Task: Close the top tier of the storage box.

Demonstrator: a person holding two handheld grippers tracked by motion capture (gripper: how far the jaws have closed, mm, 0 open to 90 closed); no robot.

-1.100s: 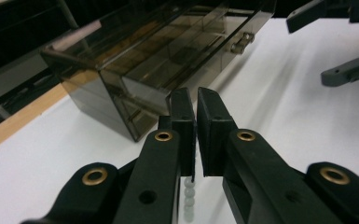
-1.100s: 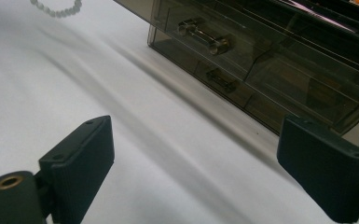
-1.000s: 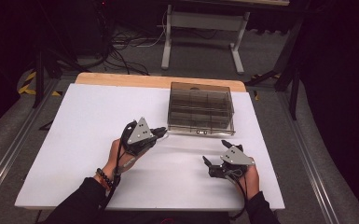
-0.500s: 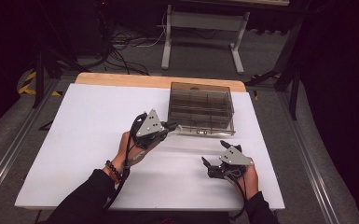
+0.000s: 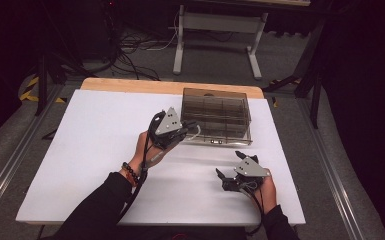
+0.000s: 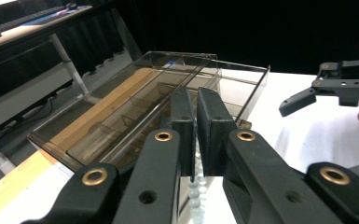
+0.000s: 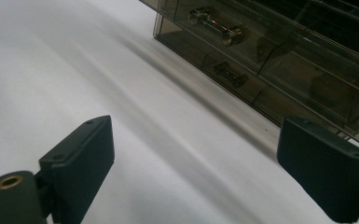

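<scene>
Smoked clear box point(image 5: 216, 115) sits on the white tabletop point(image 5: 90, 150) near the far edge, right of centre, its handled front point(image 7: 217, 28) facing the near edge.

Left gripper point(image 5: 190, 125): jaws together, nothing visibly clamped between the pads. In the left gripper view a pale beaded strand point(image 6: 195, 196) hangs below the jaws; can't tell if it's pinched. Tips are over the box's near-left corner, above its lid; contact with the lid not resolvable.

Right gripper point(image 5: 230, 165): jaws wide apart, empty, low over bare tabletop near the near-right corner, well apart from the box and pointing toward its front.

Both hands come in from the near edge.
</scene>
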